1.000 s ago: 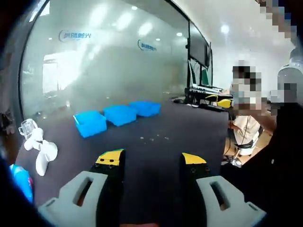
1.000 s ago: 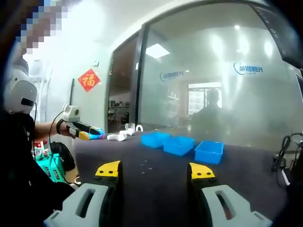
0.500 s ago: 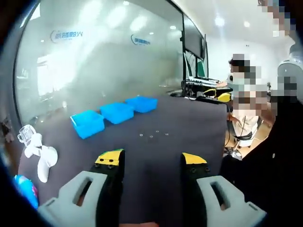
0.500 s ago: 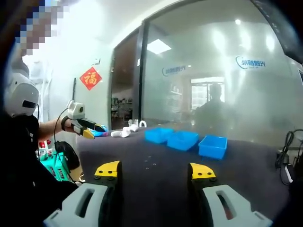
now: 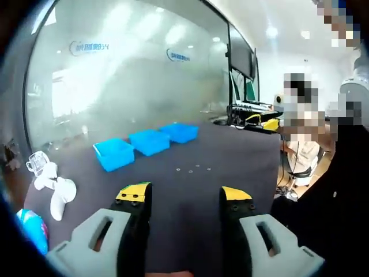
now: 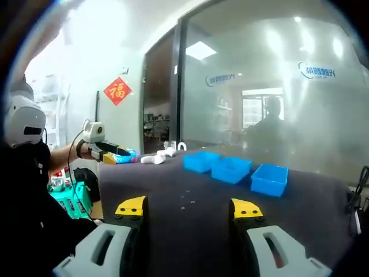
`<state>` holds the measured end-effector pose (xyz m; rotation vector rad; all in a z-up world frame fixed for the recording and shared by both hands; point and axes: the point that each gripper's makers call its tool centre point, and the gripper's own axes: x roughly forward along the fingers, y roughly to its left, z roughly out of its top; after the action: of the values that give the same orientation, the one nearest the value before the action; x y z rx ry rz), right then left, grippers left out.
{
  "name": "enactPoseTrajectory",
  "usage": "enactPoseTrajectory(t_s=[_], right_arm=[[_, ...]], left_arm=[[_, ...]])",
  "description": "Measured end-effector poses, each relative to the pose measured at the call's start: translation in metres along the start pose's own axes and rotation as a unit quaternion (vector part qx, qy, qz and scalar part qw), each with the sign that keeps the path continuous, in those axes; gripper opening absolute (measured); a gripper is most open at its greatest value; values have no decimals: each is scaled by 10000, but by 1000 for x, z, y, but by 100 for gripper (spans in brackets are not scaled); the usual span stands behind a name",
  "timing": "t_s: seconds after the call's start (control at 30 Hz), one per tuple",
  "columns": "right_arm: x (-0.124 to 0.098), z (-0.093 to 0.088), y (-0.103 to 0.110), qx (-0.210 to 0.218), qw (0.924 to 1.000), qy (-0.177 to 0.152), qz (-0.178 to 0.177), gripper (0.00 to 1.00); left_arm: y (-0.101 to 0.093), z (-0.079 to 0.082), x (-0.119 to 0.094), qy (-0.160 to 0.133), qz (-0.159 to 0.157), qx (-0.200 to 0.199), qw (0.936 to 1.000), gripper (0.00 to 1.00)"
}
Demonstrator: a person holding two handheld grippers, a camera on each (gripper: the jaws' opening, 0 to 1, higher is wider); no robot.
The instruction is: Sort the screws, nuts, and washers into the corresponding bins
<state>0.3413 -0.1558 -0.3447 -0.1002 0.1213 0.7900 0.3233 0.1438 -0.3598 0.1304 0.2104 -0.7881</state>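
Three blue bins (image 5: pixel 147 145) stand in a row at the far side of a dark table (image 5: pixel 230 156); in the right gripper view the blue bins (image 6: pixel 233 170) sit right of centre. Small metal parts (image 5: pixel 193 169) lie loose on the cloth in front of them, and the same small parts (image 6: pixel 184 202) are faint specks from the other side. My left gripper (image 5: pixel 183 194) is open above the table's near edge, nothing between its jaws. My right gripper (image 6: pixel 190 208) is open too, holding nothing. The left gripper (image 6: pixel 106 153) comes into the right gripper view from the left, in a person's hand.
White plastic pieces (image 5: pixel 55 187) and a clear cup (image 5: pixel 36 163) lie at the table's left end, with a blue object (image 5: pixel 31 228) near them. A glass wall (image 5: pixel 127 75) backs the table. A person sits at the right by monitors (image 5: pixel 242 57). A green box (image 6: pixel 72 196) stands low beside the table.
Both views have shifted slightly with the hands; the bins and parts appear a little nearer and further right. Both grippers stay open.
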Motion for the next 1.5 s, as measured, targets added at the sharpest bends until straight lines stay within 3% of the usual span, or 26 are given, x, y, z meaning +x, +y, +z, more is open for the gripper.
enactPoseTrajectory(t_s=[0.43, 0.77, 1.0, 1.5], right_arm=[[42, -3, 6, -61, 9982, 418, 425, 51], [65, -10, 12, -376, 9904, 1056, 811, 50], [78, -25, 20, -775, 9723, 1813, 1255, 50], [103, -45, 22, -1159, 9364, 2856, 1679, 47]], left_arm=[[-5, -1, -1, 5, -53, 42, 10000, 46], [-2, -3, -3, 21, -19, 21, 10000, 46], [-1, -3, -3, 16, -18, 5, 10000, 46], [0, -7, -3, 68, -15, -21, 10000, 47]])
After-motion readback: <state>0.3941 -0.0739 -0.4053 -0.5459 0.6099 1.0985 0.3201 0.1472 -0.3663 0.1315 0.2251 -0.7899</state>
